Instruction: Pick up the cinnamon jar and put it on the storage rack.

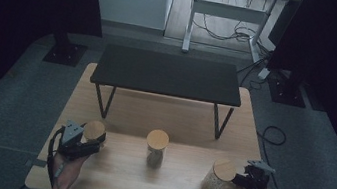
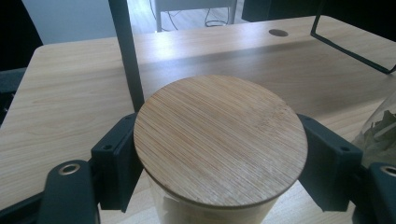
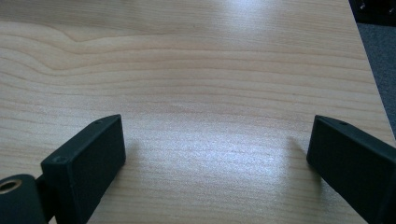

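Three glass jars with round bamboo lids stand in a row near the front of the wooden table (image 1: 153, 115). My left gripper (image 1: 90, 139) is shut on the left jar (image 1: 94, 130). In the left gripper view (image 2: 218, 161) the black jaws press on both sides of the glass just under the lid (image 2: 219, 135). The middle jar (image 1: 156, 148) holds dark leaves and shows at the edge (image 2: 380, 133). My right gripper (image 1: 243, 180) sits just right of the right jar (image 1: 218, 179), apart from it. Its jaws (image 3: 215, 158) stand open over bare wood.
A low black stand (image 1: 167, 74) on thin metal legs spans the back half of the table; one leg (image 2: 127, 56) rises just behind the held jar. The table's right edge (image 3: 369, 60) lies close to my right gripper. Cables and a desk frame (image 1: 229, 12) lie on the floor beyond.
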